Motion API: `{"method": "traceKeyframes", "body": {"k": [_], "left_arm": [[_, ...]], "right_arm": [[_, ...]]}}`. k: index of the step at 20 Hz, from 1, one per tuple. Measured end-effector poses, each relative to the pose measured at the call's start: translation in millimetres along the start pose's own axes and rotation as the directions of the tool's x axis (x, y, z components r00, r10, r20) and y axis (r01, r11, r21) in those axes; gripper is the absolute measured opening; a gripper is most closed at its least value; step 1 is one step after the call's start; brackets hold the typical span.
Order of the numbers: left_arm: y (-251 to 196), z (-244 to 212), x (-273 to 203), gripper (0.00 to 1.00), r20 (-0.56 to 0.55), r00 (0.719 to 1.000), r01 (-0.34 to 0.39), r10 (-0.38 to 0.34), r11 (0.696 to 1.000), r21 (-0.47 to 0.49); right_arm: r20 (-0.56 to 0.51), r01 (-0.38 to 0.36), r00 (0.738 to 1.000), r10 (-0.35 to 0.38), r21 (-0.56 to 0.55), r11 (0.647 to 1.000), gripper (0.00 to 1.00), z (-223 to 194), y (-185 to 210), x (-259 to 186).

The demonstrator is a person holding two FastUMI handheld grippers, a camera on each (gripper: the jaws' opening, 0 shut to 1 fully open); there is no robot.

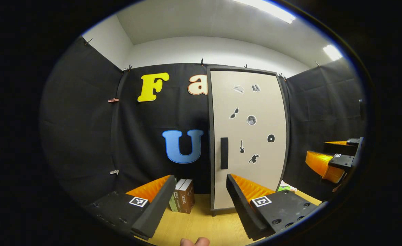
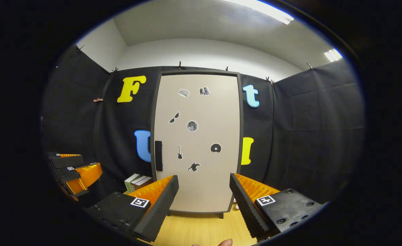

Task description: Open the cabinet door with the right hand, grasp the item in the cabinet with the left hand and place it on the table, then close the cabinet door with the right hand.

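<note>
In the left gripper view, the left gripper (image 1: pixel 201 200) hovered with its fingers apart and empty over the desk (image 1: pixel 201 227), facing the cabinet door (image 1: pixel 249 136), which stood shut; some books (image 1: pixel 183 200) stood just left of the cabinet. In the right gripper view, the right gripper (image 2: pixel 203 201) was likewise spread wide, pointed at the door, well short of its handle (image 2: pixel 158 155). The item was hidden inside. By my judgement nothing was done yet; opening, fetching and closing all remained.

cabinet door (image 2: pixel 201 136): matt, smooth | table (image 2: pixel 201 232): pale wood grain | wall (image 2: pixel 307 130): black cloth
</note>
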State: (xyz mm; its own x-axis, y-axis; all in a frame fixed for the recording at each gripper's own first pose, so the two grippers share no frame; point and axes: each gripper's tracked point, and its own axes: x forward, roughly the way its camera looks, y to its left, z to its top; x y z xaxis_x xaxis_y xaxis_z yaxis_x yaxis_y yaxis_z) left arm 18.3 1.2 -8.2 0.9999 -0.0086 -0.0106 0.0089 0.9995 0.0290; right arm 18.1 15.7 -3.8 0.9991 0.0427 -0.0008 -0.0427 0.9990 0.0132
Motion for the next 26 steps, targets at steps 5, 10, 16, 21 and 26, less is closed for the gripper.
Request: {"method": "traceKeyframes", "body": {"k": [5, 10, 16, 21, 26], "left_arm": [[17.5, -5.8, -3.9, 0.94, -0.008, 1.0, -0.015, 0.015, 1.0, 0.013], [41.9, -9.2, -8.5, 0.94, -0.01, 0.998, -0.056, 0.056, 0.998, 0.026], [50.1, -19.1, -11.6, 0.95, -0.008, 0.999, -0.04, 0.039, 0.999, -0.022], [61.5, -29.9, -7.0, 0.94, -0.031, 0.998, -0.06, 0.06, 0.998, 0.003], [75.0, -32.1, -2.7, 0.95, -0.027, 0.997, -0.072, 0.071, 0.997, -0.026]], "right_arm": [[0.02, -0.074, 0.997, 0.074, -0.009, 0.997, 0.97, 0.7, 33.1, 22.9], [0.018, -0.144, 0.989, 0.144, 0.017, 0.989, 0.97, -2.6, 81.5, 69.4], [0.019, -0.168, 0.986, 0.167, 0.035, 0.985, 0.97, -16.8, 125.7, 144.2], [-0.007, -0.159, 0.987, 0.16, 0.044, 0.986, 0.97, -39.0, 155.3, 200.6], [-0.021, -0.133, 0.991, 0.134, 0.028, 0.991, 0.97, -57.1, 169.3, 237.0]]}}
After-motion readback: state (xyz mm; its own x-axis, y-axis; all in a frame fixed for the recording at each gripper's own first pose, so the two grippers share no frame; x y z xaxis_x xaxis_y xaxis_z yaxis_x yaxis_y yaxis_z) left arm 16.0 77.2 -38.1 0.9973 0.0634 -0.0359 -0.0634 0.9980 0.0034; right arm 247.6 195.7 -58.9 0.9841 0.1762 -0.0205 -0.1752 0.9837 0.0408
